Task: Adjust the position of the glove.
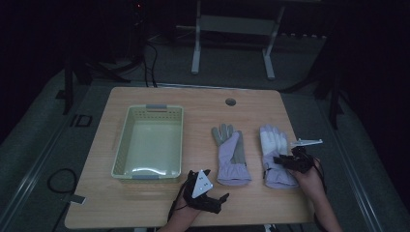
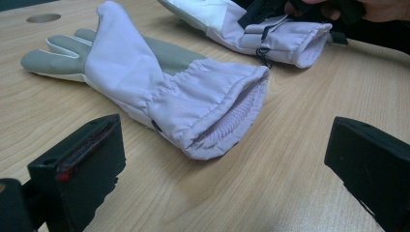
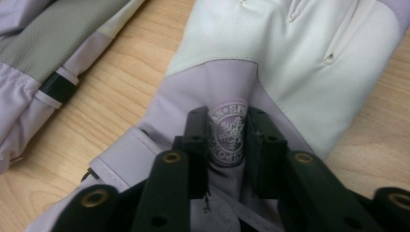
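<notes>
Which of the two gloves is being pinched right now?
The right-hand glove, the one with the round snowflake badge. The right gripper has its jaws squeezing its fabric; the other glove lies untouched.

Pale green basket (image 1: 150, 140) left on wooden table (image 1: 203, 104); desk frame (image 1: 232, 29) behind

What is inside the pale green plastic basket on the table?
The pale green plastic basket with slotted walls seems to hold nothing: the high view shows its bare floor. The strip just behind its near wall is covered. Both lilac gloves lie outside on the wooden table.
</notes>
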Motion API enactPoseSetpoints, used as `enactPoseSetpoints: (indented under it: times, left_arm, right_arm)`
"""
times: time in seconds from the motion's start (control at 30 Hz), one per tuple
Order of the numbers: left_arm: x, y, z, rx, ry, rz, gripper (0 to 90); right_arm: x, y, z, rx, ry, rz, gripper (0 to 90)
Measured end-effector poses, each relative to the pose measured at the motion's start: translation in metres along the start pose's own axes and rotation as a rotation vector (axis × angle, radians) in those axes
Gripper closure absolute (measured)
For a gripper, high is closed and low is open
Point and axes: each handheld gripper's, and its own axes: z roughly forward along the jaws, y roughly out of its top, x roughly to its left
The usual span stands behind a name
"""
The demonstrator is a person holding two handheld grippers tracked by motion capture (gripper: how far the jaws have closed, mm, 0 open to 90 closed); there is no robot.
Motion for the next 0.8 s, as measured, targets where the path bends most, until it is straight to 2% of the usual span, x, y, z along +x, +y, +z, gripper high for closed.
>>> enactPoseSetpoints:
  times: [0.17,0.27,0.3,0.4,0.5,0.57,0.8]
  left_arm:
    - [0.0,0.0,0.0,0.0,0.001,-0.003,1.1]
    - [0.0,0.0,0.0,0.0,0.002,-0.003,1.1]
    - [0.0,0.0,0.0,0.0,0.001,-0.002,1.0]
    - [0.0,0.0,0.0,0.0,0.001,-0.001,1.1]
    - [0.0,0.0,0.0,-0.002,0.002,-0.004,1.1]
    - [0.0,0.0,0.0,-0.001,0.002,-0.003,1.1]
    - [0.0,0.0,0.0,-0.001,0.003,0.0,1.1]
  right_arm:
    - [-0.001,0.005,-0.009,-0.01,0.005,0.029,79.4]
    - [0.0,0.008,-0.016,-0.033,0.001,0.033,79.4]
    - [0.002,0.014,-0.026,-0.067,0.0,0.027,79.4]
    - [0.004,0.02,-0.035,-0.089,0.001,0.029,79.4]
    - [0.009,0.033,-0.049,-0.121,0.011,0.016,79.6]
    - [0.015,0.046,-0.064,-0.16,0.04,0.007,79.7]
    - [0.031,0.07,-0.084,-0.194,0.055,-0.032,79.8]
